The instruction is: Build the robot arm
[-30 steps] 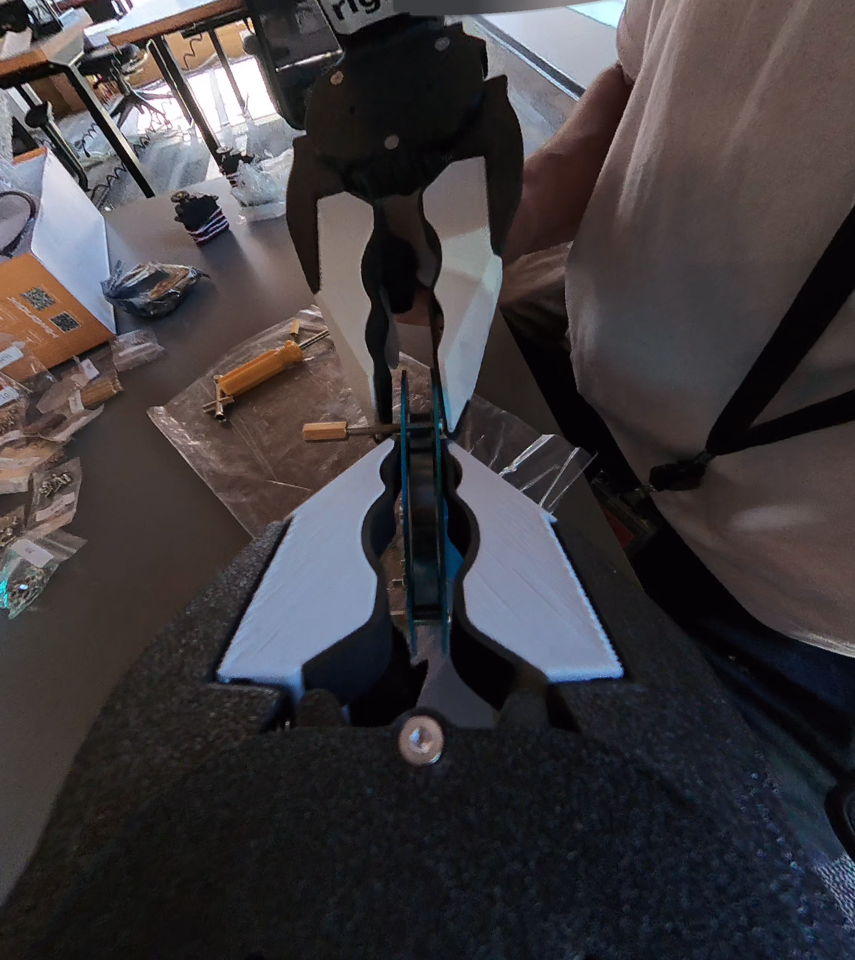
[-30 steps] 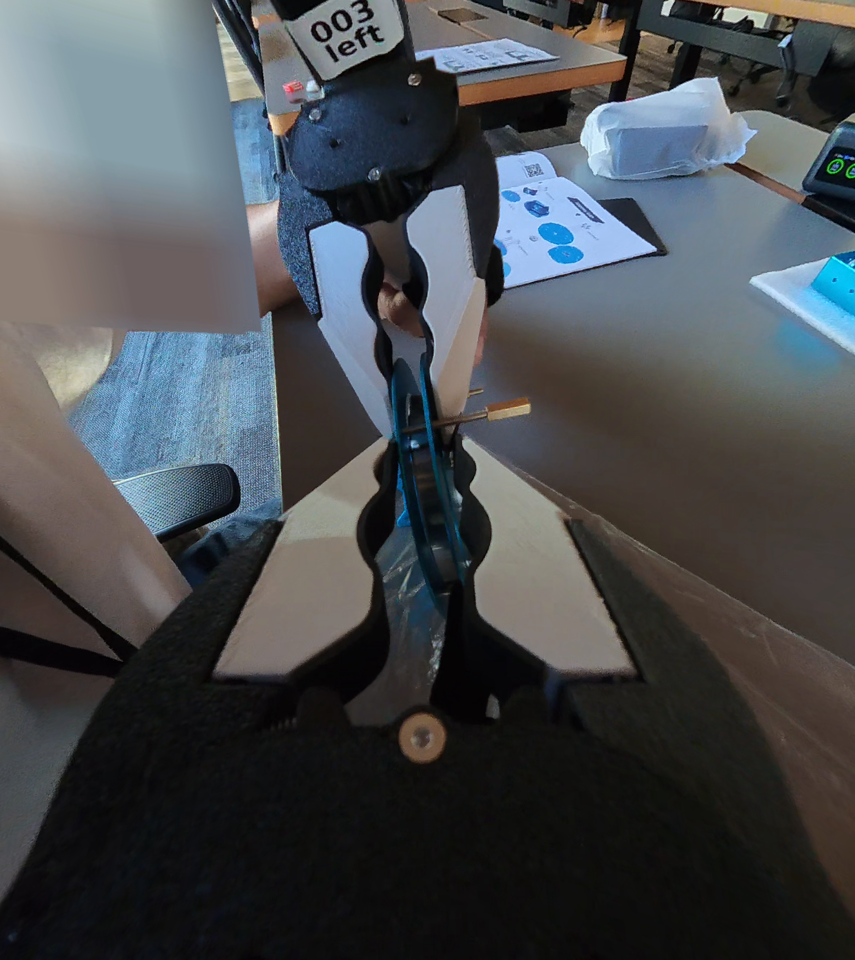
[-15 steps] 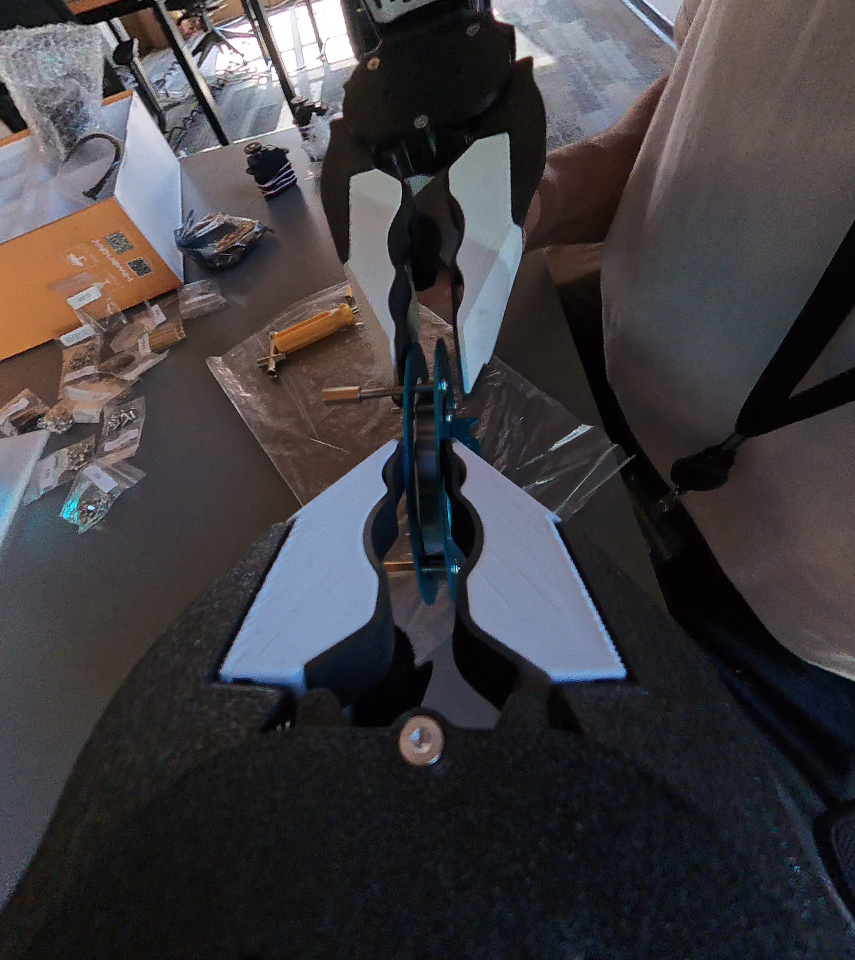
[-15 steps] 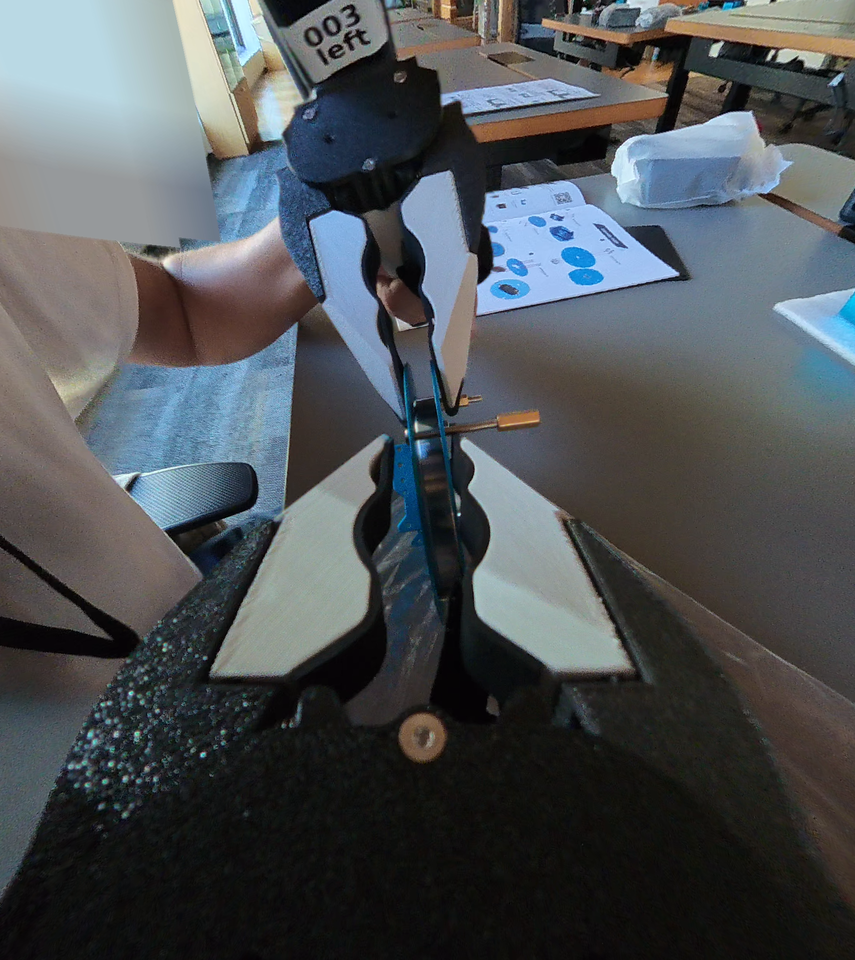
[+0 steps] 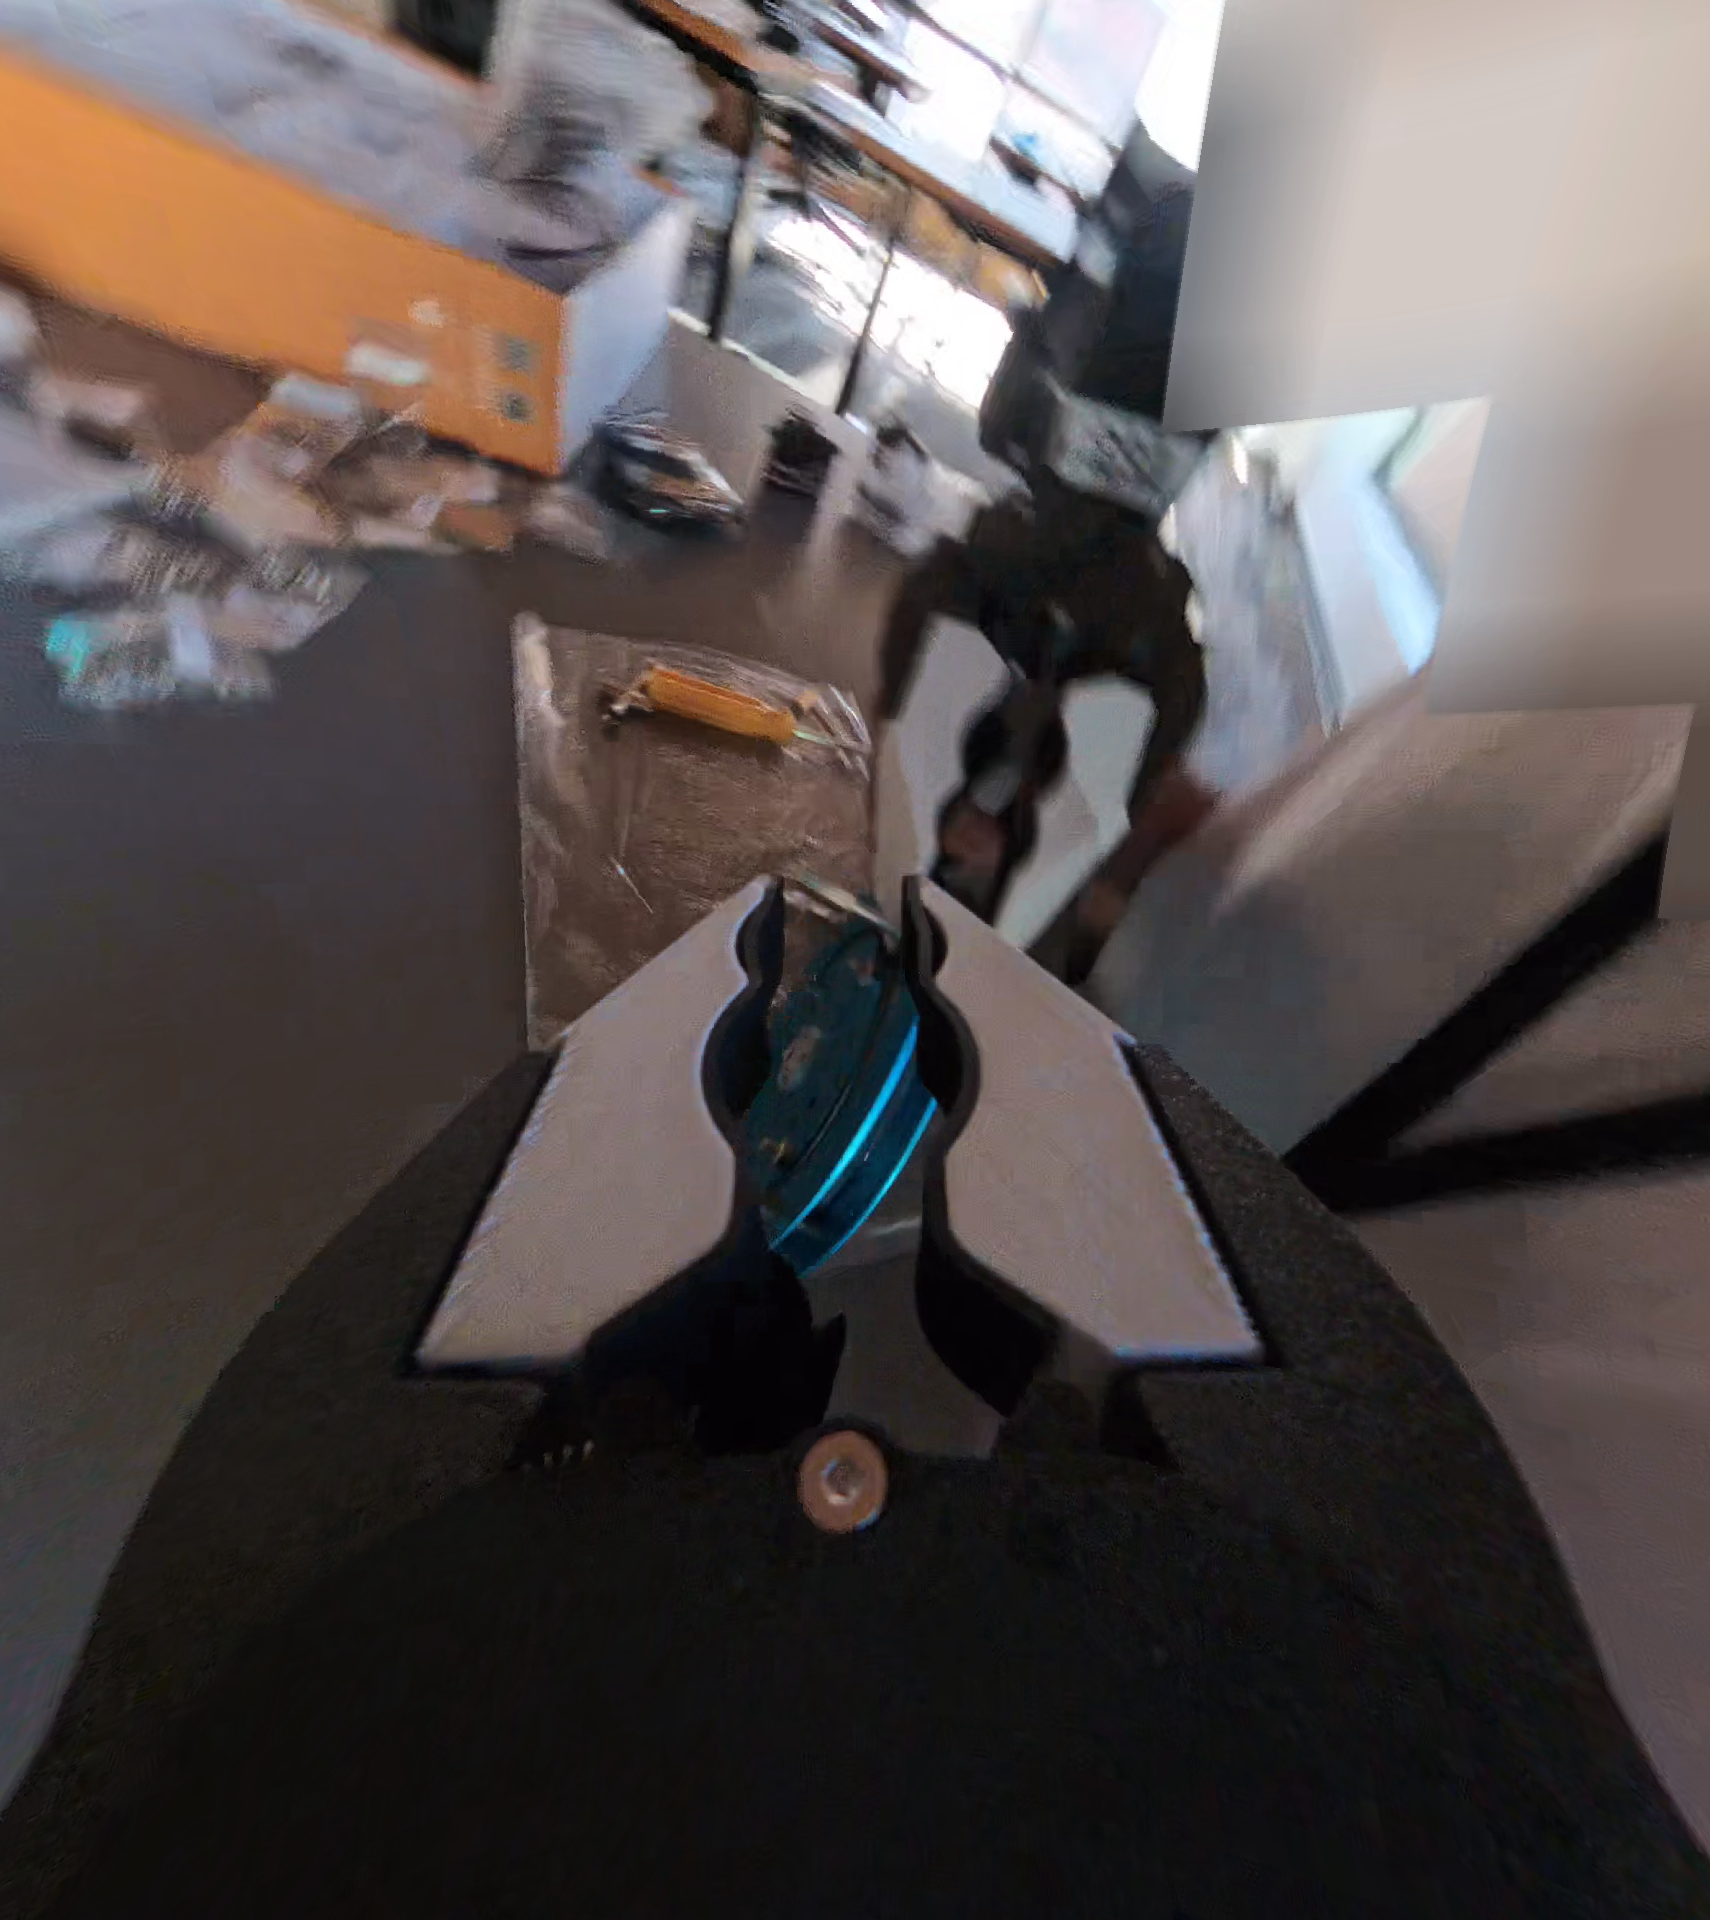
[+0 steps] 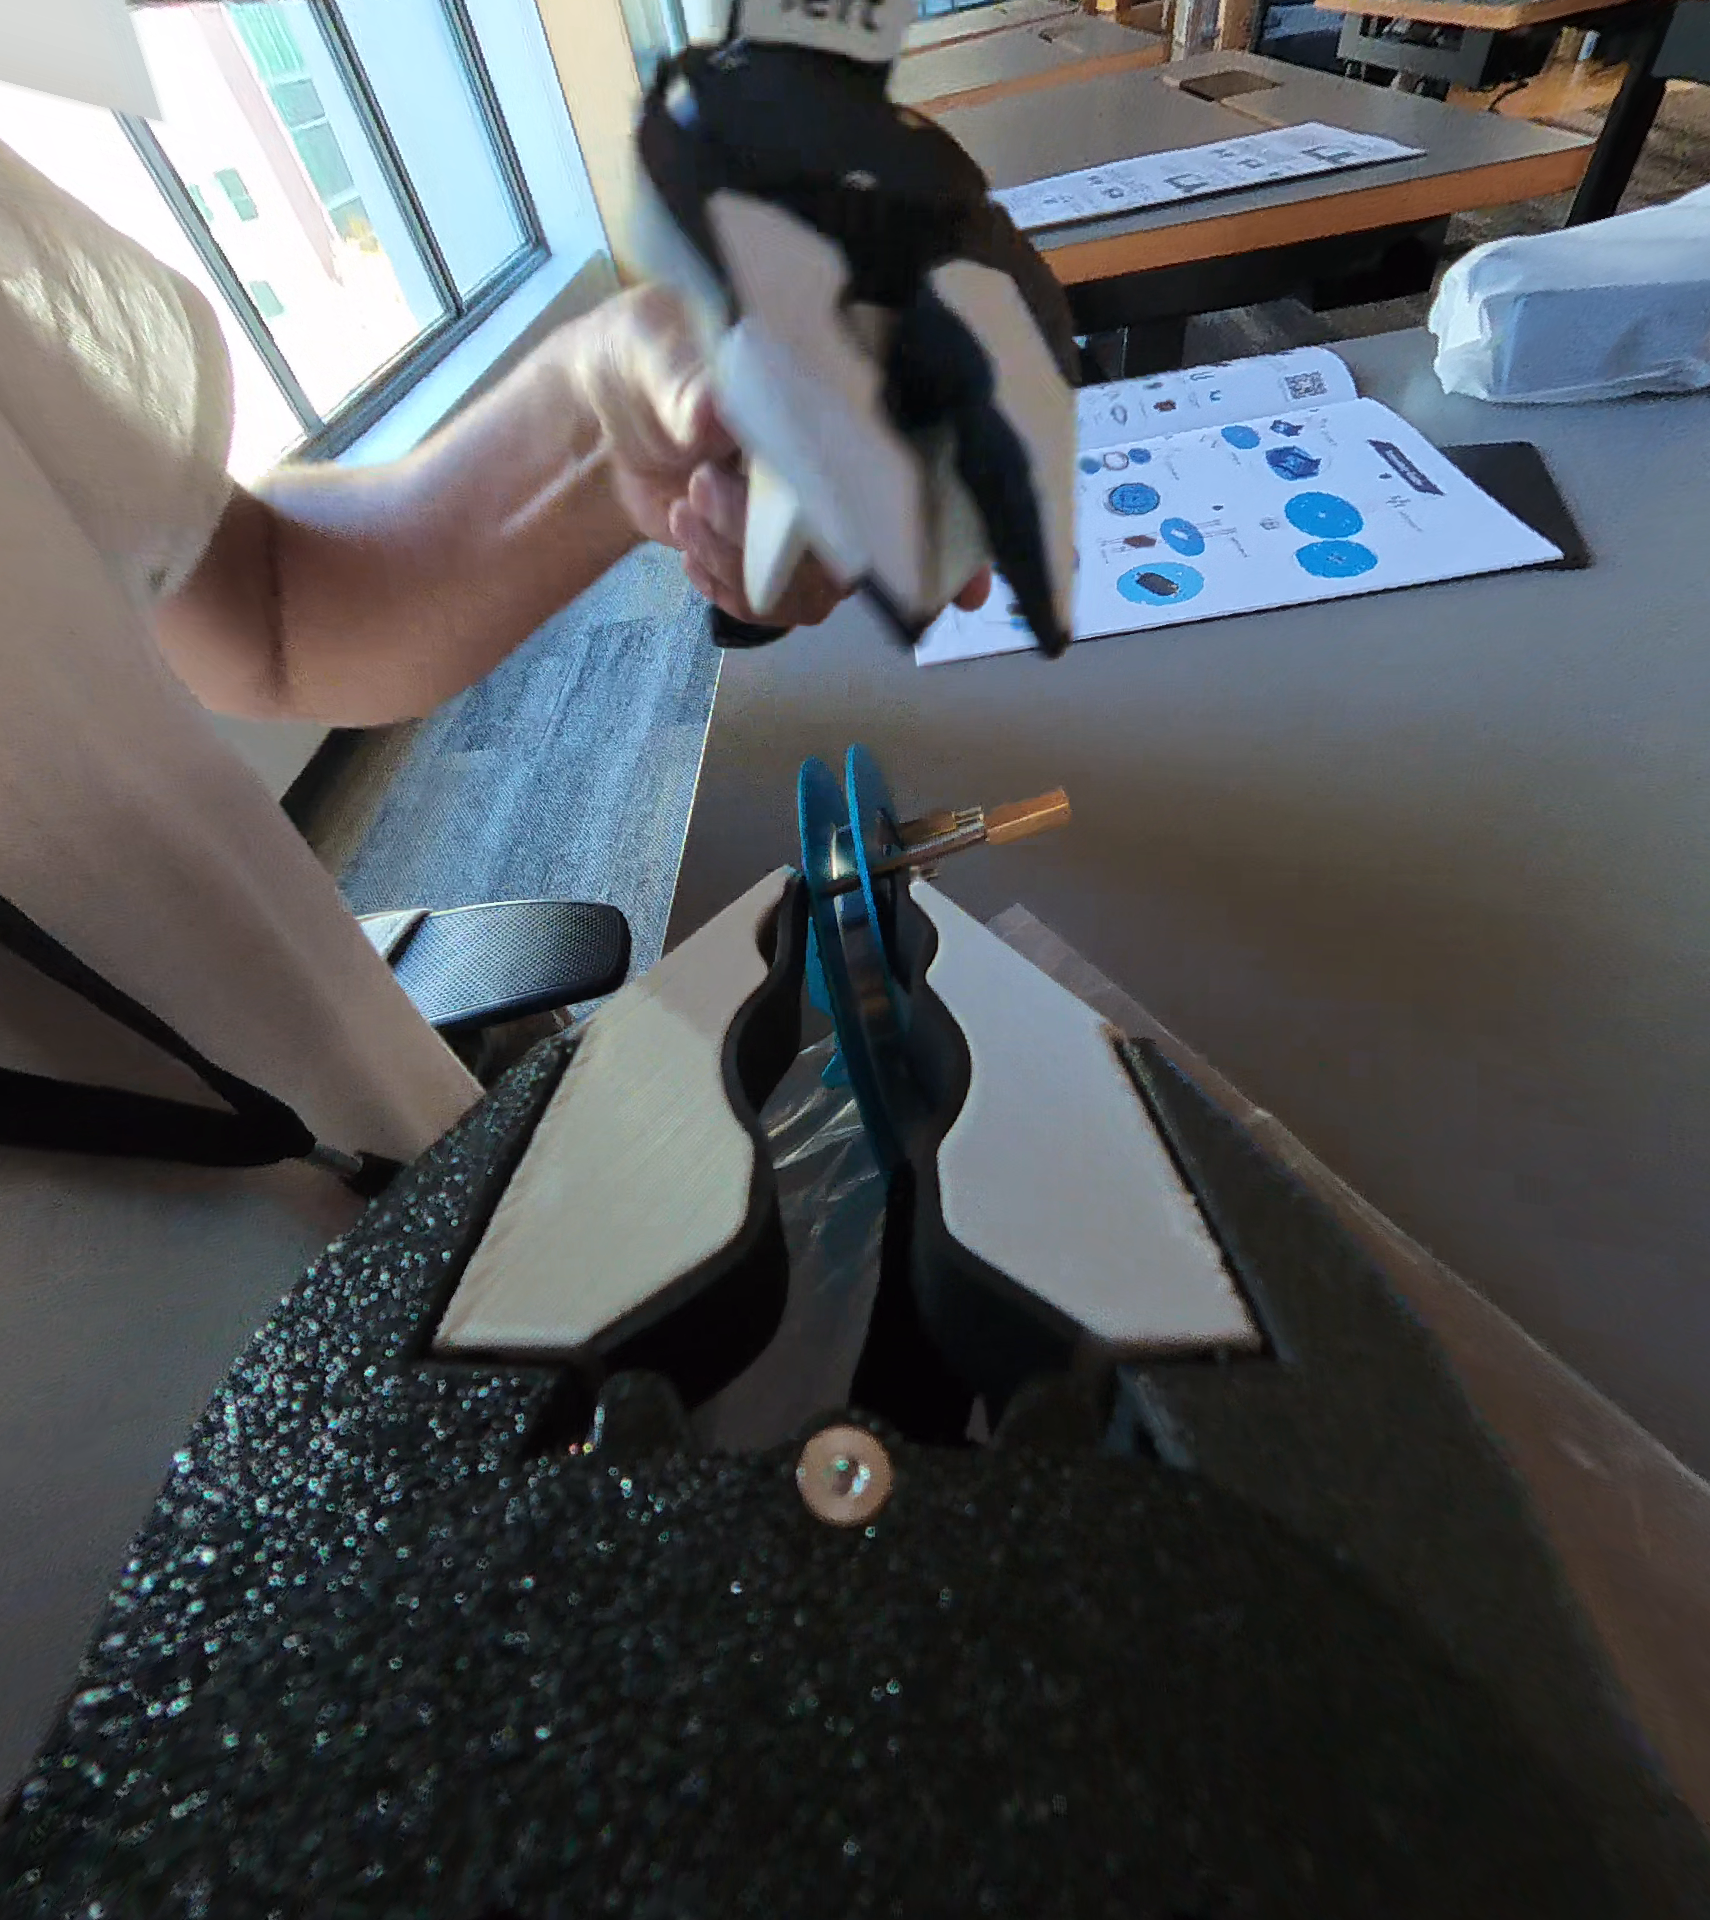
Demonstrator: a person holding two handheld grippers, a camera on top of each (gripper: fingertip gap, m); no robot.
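Between the pads of the right gripper (image 6: pixel 851 888): a blue wheel (image 6: pixel 863 831), two thin discs on edge, pinched deep in a narrow gap, upper rim poking out past the fingertips. Jutting sideways just off the right fingertip, a thin shaft tipped with a brass standoff (image 6: pixel 1027 810). Under the fingers, glimpsed through the gap, a clear plastic bag (image 6: pixel 820 1153) on the grey table (image 6: pixel 1350 831).

Above and beyond those tips, well apart from the wheel: the left gripper (image 6: pixel 913 613), blurred, carried in a hand (image 6: pixel 664 457), fingers pointing down. Nothing blue made out between them from this side. Farther right, an open booklet (image 6: pixel 1329 520); farther again, a white wrapped bundle (image 6: pixel 1609 312).

Along the left gripper's own fingers, in its own view: a narrow gap, and in it a tilted blue disc (image 5: pixel 830 1081), close against the right pad. Cannot tell whether clamped there or merely seen through the gap. Ahead of the tips, more clear plastic flat on the table, an orange-handled tool (image 5: pixel 716 701) at its far end. Far off to the left, an orange box (image 5: pixel 207 249), smeared.

Thin rims and a one-sided shaft: probably prone to pivot in a pinch. Best gripped square across both discs, squeeze even, standoff clear of the pads.
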